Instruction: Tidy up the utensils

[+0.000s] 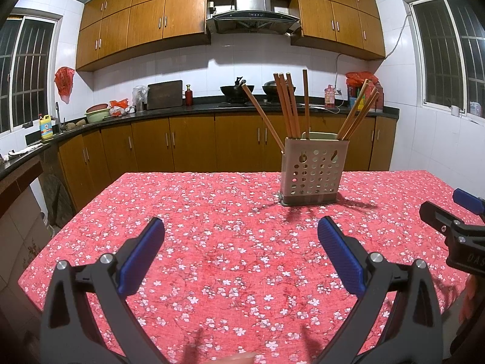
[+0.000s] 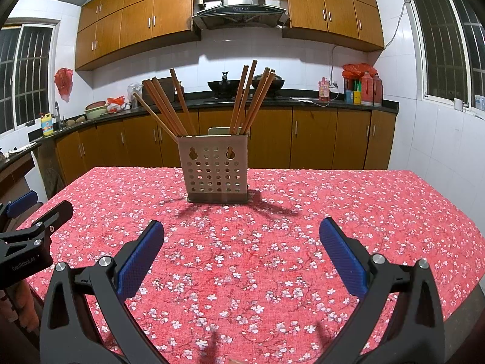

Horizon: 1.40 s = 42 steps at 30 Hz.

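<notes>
I hold my left gripper [image 1: 241, 230] low over the near left part of the counter [image 1: 212, 242], which wears a red cloth with small white flowers. Its two blue pads are spread wide and there is nothing between them.

Further to the right, toward the far edge of the counter, stands the holder [image 1: 313, 171], a pale box with round holes on a dark base. It is upright. The chopsticks [image 1: 288, 106] are inside it and stick out of the top. They do not stand tidy: one group leans to the left, one stands almost straight, and another group leans to the right. In the right wrist view the holder [image 2: 215, 171] is near the middle of the far edge, and the chopsticks [image 2: 169, 106] fan out to both sides in the same way.

On the right, my right gripper [image 2: 242, 230] hovers over the near part of the counter, well apart from the holder. Its pads are also spread wide and hold nothing.

I see no utensil lying loose on the cloth. So I judge the collecting is done, or nearly done. What may be left is only to straighten the chopsticks.
</notes>
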Available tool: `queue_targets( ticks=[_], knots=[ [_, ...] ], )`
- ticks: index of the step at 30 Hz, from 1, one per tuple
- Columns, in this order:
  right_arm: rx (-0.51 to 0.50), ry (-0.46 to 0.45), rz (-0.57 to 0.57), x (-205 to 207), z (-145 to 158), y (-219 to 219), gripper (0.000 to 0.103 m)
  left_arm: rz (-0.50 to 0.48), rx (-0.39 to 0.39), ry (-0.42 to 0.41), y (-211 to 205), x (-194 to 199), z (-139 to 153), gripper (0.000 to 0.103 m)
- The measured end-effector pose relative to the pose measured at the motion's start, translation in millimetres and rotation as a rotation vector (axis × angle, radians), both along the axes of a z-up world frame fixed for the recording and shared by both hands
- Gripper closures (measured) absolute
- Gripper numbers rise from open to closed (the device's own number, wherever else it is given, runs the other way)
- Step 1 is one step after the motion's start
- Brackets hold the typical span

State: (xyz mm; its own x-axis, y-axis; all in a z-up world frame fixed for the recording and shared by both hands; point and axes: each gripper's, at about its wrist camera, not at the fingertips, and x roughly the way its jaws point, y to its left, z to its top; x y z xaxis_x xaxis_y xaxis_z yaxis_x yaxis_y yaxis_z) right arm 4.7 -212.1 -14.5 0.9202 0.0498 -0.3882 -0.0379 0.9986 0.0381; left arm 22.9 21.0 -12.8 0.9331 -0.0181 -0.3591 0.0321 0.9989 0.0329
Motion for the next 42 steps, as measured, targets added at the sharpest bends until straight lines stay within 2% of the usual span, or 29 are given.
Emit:
queue_targets(
  ticks=[42],
  knots=[
    [0.006, 0.01, 0.003, -1.6, -5.4, 3.2, 0.002, -0.003, 0.0, 0.008, -3.3, 0.9, -4.0, 0.004]
  ],
)
